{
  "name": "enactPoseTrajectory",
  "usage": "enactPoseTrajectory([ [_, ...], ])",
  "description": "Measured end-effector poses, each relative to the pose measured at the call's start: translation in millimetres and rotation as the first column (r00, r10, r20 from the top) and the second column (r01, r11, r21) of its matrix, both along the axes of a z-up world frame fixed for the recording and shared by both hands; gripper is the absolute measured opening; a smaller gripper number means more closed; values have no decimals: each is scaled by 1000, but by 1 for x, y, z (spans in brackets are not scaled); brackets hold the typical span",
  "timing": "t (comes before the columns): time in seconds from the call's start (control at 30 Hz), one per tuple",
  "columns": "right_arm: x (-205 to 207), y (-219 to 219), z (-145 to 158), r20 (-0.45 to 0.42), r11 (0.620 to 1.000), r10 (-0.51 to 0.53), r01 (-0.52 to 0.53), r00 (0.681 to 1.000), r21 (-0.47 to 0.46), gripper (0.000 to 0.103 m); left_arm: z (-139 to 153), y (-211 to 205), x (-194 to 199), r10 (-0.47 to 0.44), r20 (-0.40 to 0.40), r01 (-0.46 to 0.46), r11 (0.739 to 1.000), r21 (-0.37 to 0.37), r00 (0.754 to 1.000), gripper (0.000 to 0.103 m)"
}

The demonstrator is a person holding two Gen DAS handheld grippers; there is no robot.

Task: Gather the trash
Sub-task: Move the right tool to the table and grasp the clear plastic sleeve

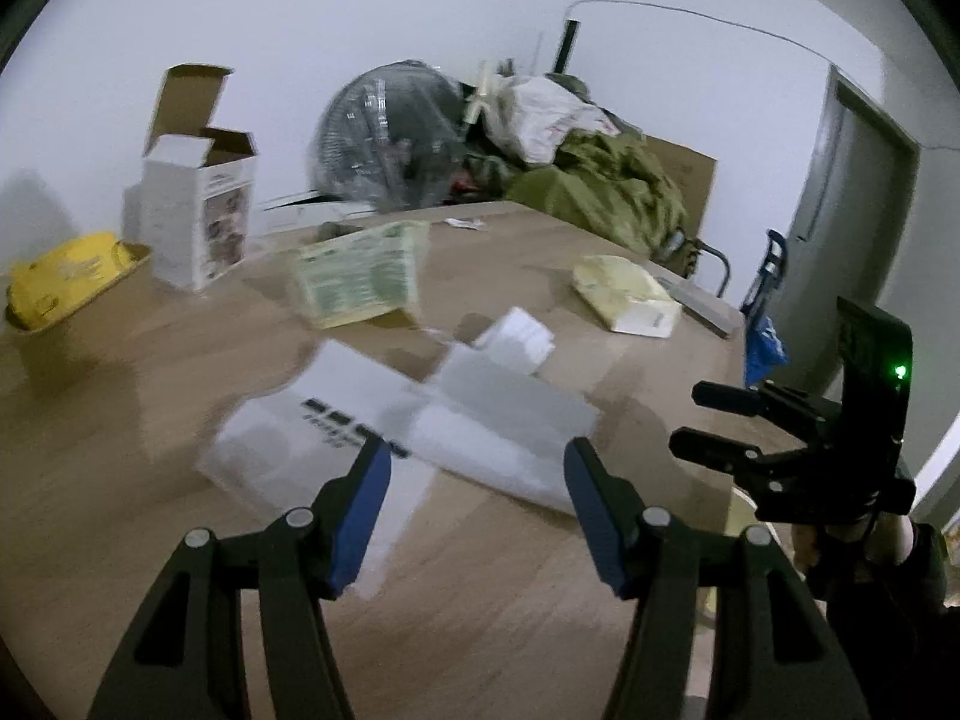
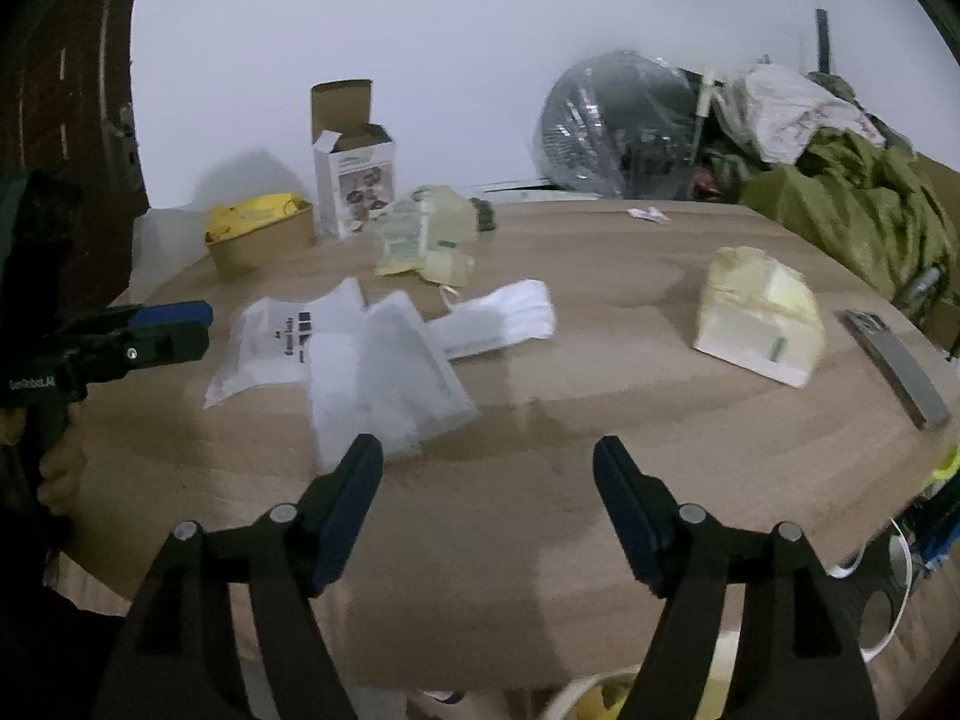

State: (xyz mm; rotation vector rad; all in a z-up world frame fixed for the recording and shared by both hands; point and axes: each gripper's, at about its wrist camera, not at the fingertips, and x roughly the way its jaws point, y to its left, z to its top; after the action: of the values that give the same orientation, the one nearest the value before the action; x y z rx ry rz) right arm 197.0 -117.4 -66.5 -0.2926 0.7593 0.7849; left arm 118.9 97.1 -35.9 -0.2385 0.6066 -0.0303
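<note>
Left wrist | left claw (image 1: 477, 450) apart, empty | white plastic bag (image 1: 384, 420) on table just ahead

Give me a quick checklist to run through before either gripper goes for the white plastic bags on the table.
1. Left gripper open and empty: ok, nothing sits between its fingers.
2. Right gripper open and empty: ok, only bare table shows between its fingers.
3. White plastic bags in plain view and lying flat on the table: ok.
4. Bags free of other things on top: ok, though they overlap one another.
5. The two grippers apart from each other: ok.
6. A bin to drop the trash into: cannot tell; only a pale round rim shows below the table edge.
</note>
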Motion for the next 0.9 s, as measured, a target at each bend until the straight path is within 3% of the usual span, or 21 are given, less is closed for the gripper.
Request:
enactPoseTrajectory([
  [0.27, 8, 43, -11, -24, 995, 92, -92, 996, -27, 81, -1, 23, -13, 82, -2, -82, 997, -15, 997, 60],
  [0.53, 17, 90, -22, -48, 975, 192, -196, 980, -103, 83, -4, 43, -23, 160, -21, -160, 987, -26, 987, 60],
  [0.67, 21, 115, -29, -80, 960, 237, -246, 968, -134, 89, -7, 54, -26, 203, -41, -204, 978, -31, 978, 60],
  [0.9, 24, 130, -47, -122, 938, 263, -283, 957, -198, 89, -13, 58, -19, 230, -85, -233, 972, -36, 970, 60],
])
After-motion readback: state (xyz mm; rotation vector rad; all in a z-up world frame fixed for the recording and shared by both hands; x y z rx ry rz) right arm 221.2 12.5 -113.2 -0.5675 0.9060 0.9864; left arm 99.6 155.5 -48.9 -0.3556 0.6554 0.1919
